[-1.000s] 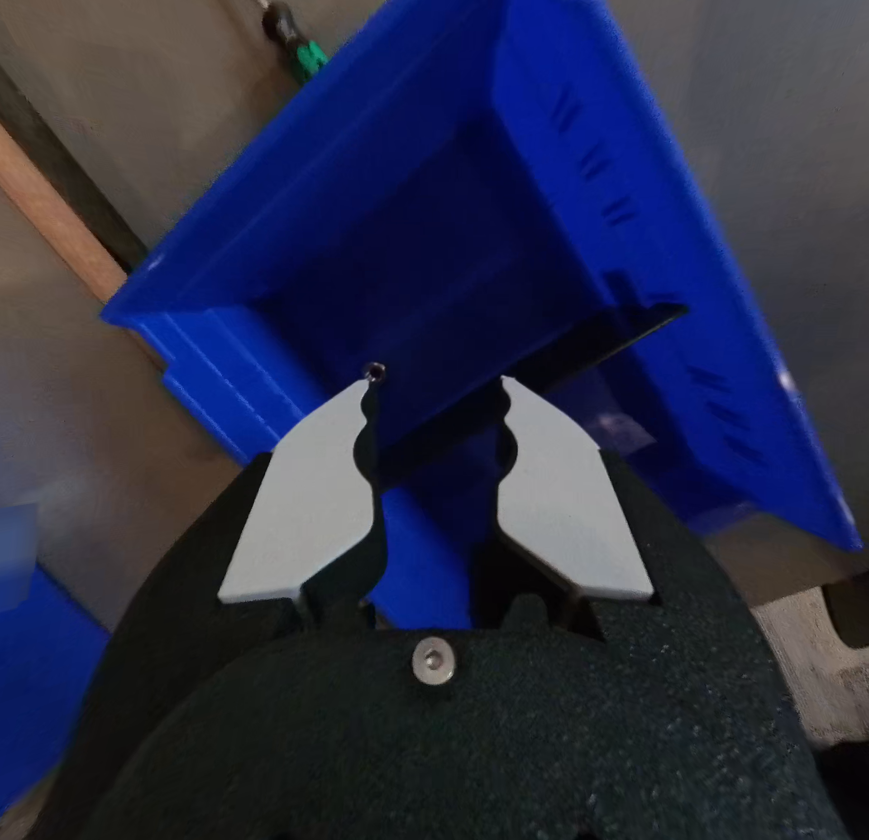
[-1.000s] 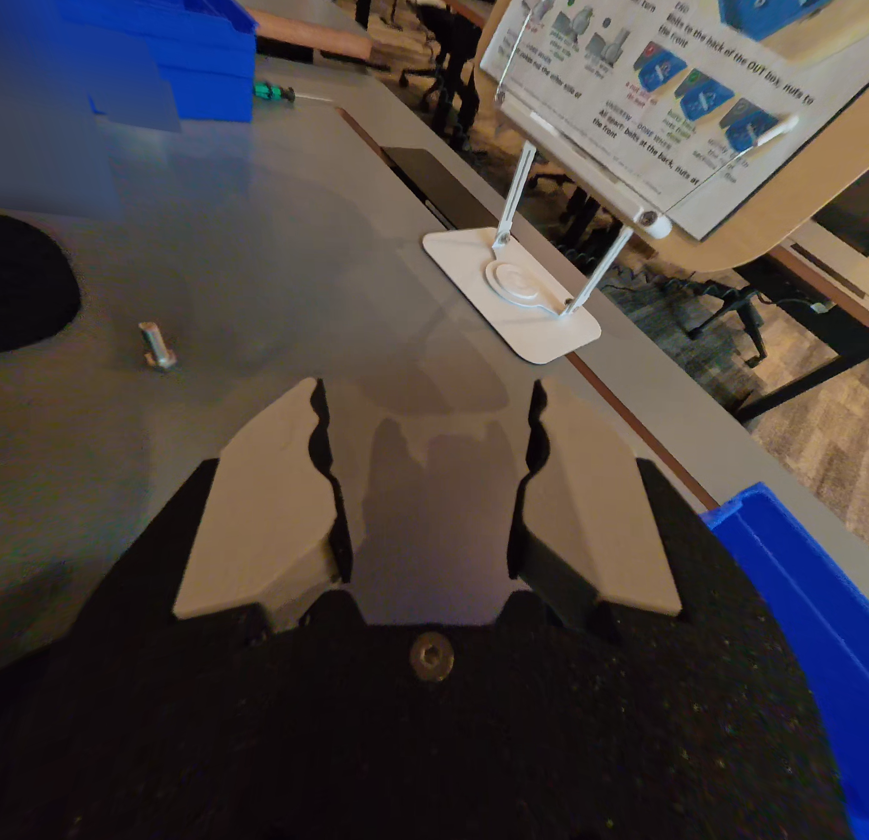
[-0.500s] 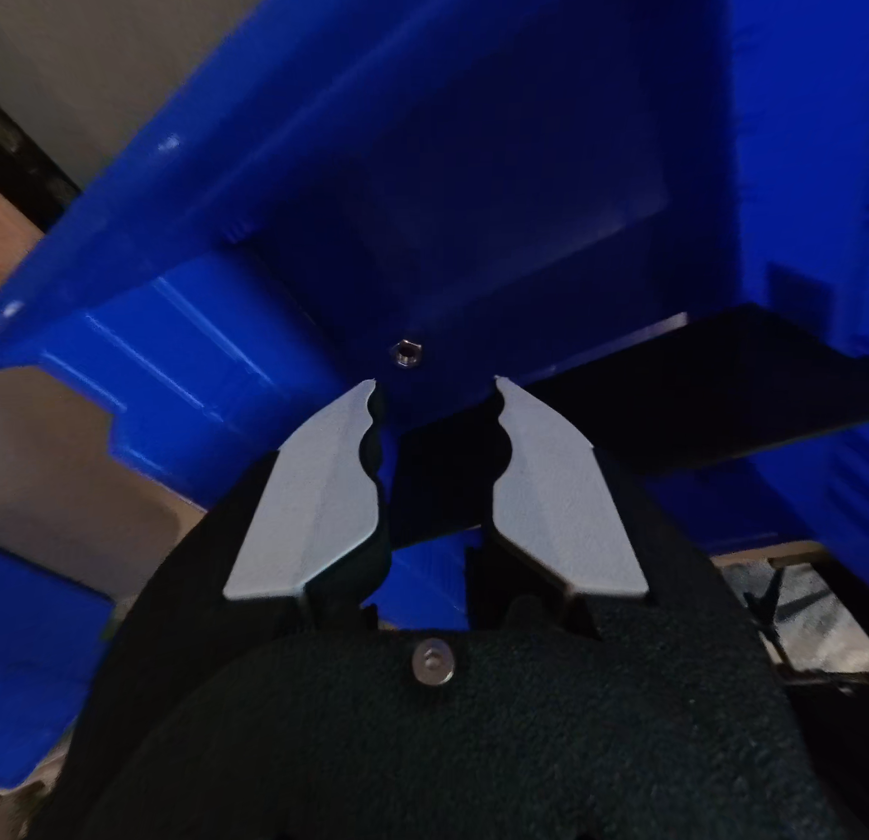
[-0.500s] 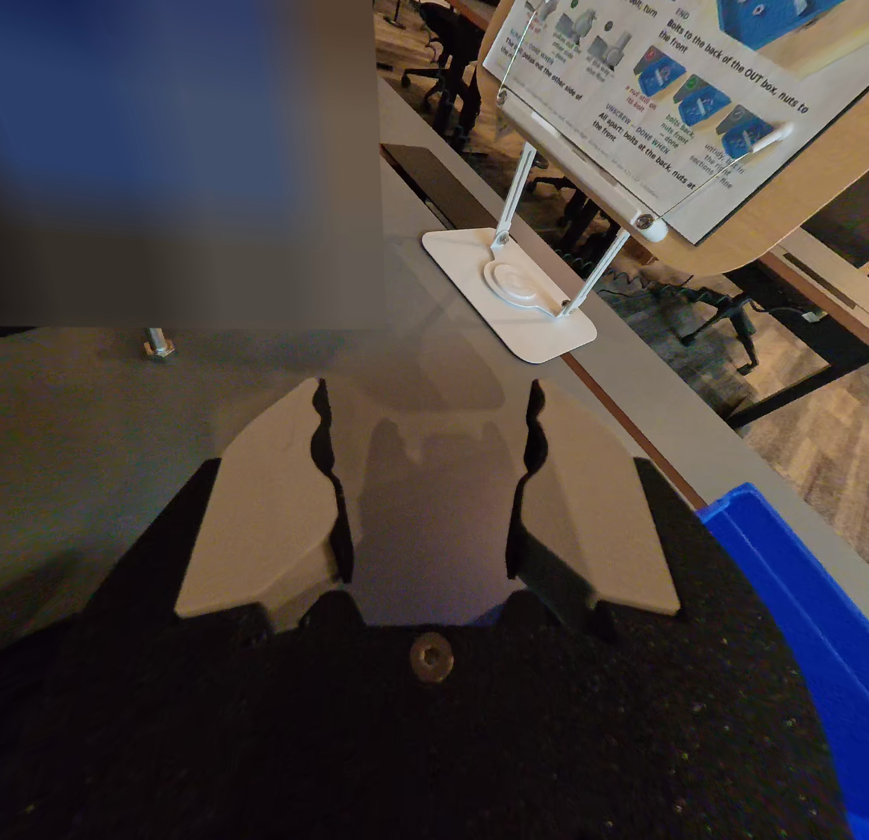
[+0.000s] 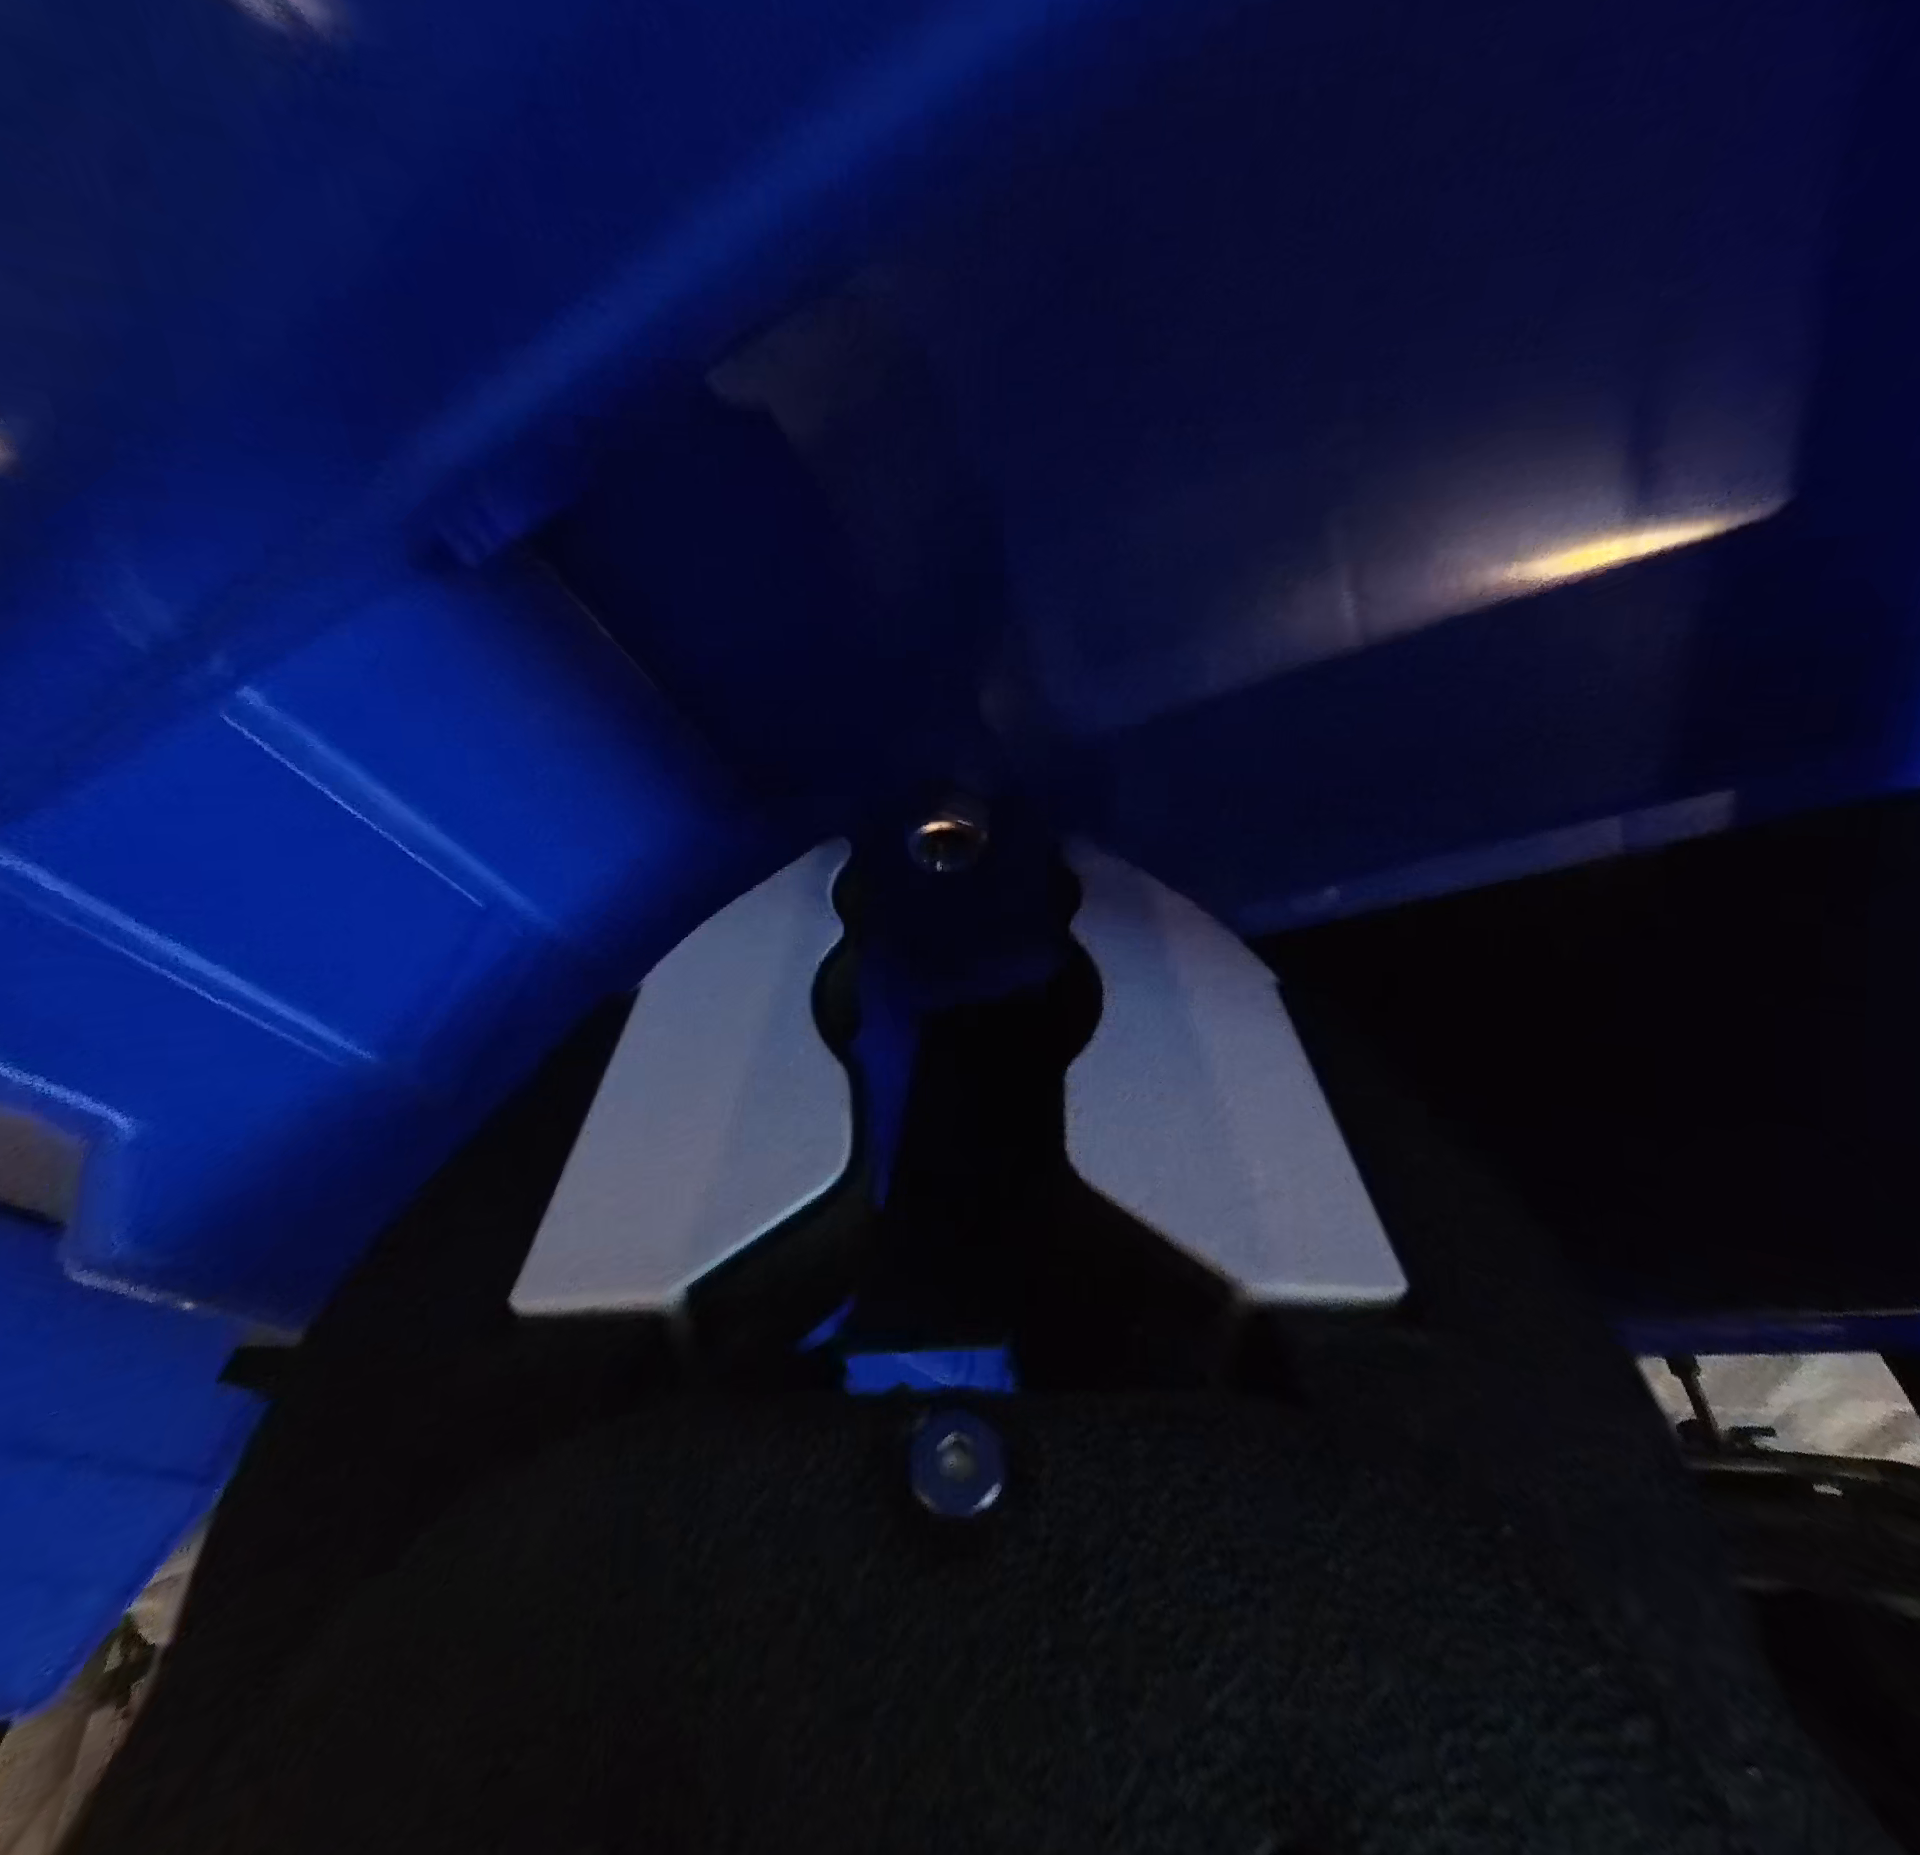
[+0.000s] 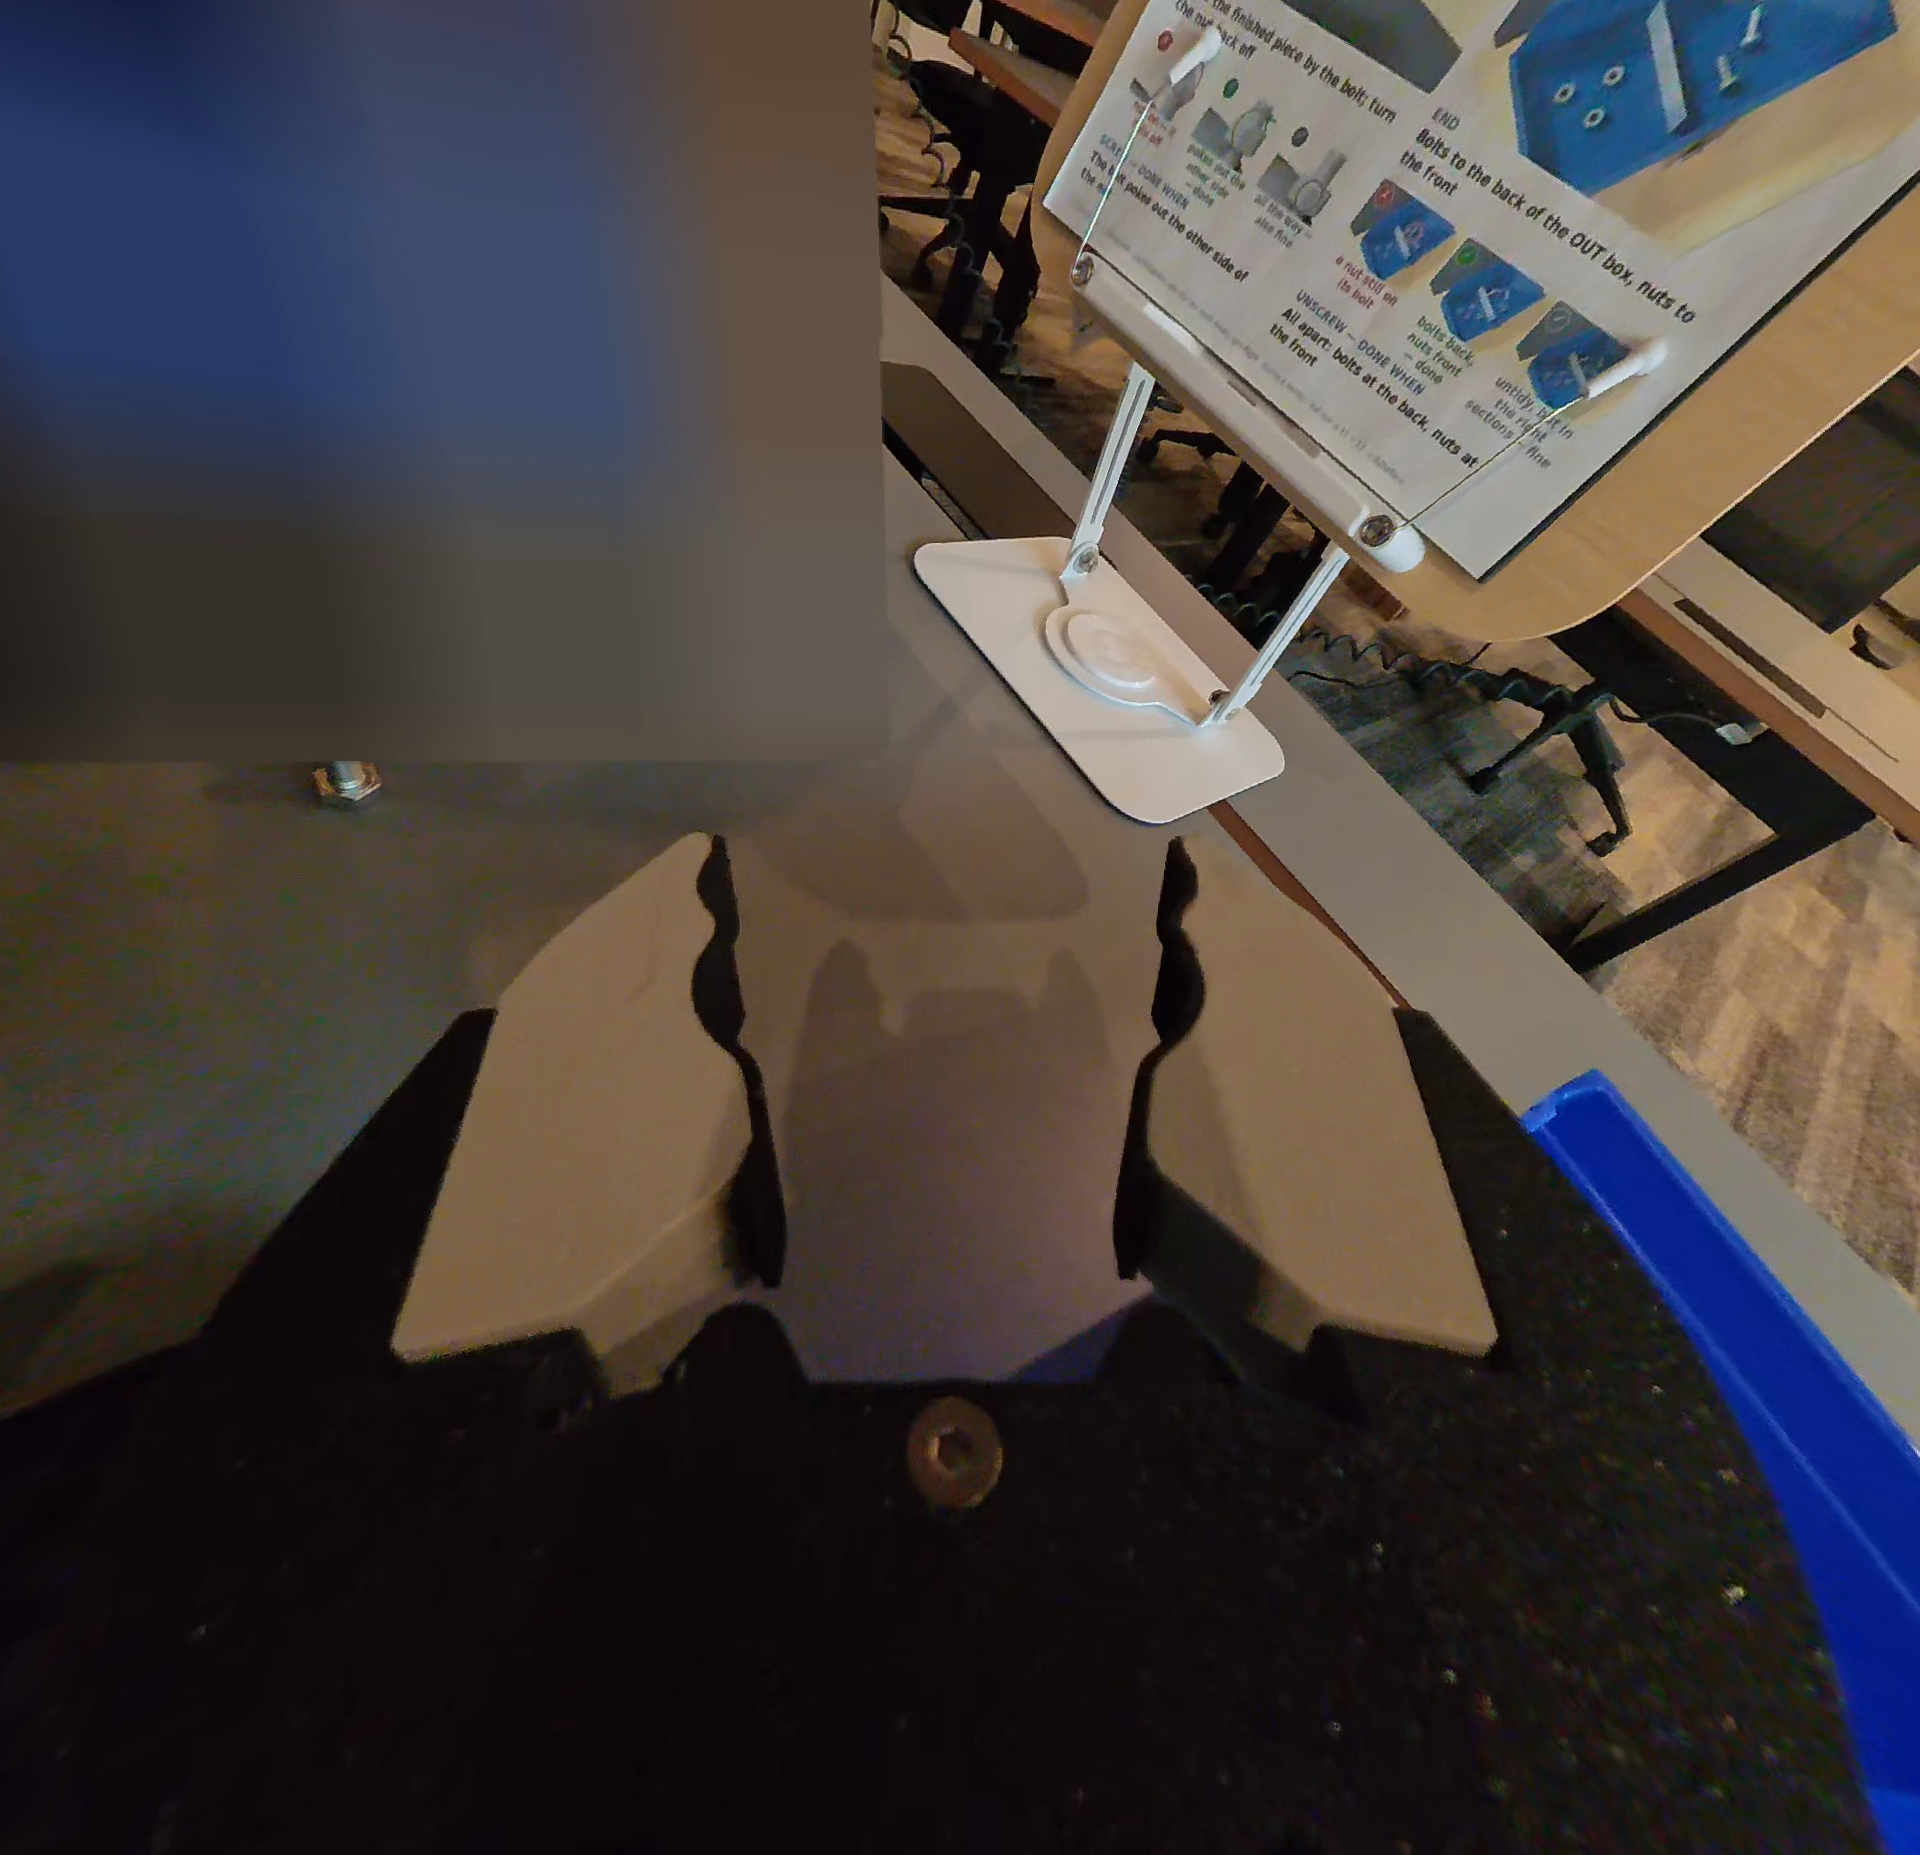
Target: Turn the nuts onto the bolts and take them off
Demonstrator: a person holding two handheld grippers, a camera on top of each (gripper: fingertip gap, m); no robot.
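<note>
Left gripper: pale matte fingers with scalloped inner edges, mounted on a black, grainy-textured body. The jaws are spread, reaching down into a blue bin of smooth, glossy moulded plastic with stepped ribs on its left wall. A small silvery metal nut lies on the bin floor between the two fingertips; contact with either tip cannot be confirmed, as the view is dim and blurred. A dark flat divider panel crosses the bin at right.

Right gripper: same construction, pale fingers with wavy black-lined inner edges. The jaws are spread and hold nothing, poised above a smooth grey worktop that carries their shadow. At far left on the worktop stands a short metal bolt, hex head down and threaded shank up; its top is cut off by a blurred patch. To the right of centre, a white flat-based metal stand with two thin struts supports a rounded light wooden board bearing a printed instruction sheet with black text and small colour pictures. At near right, the rim of a second blue plastic bin enters the view. Beyond the worktop edge lies patterned carpet.
</note>
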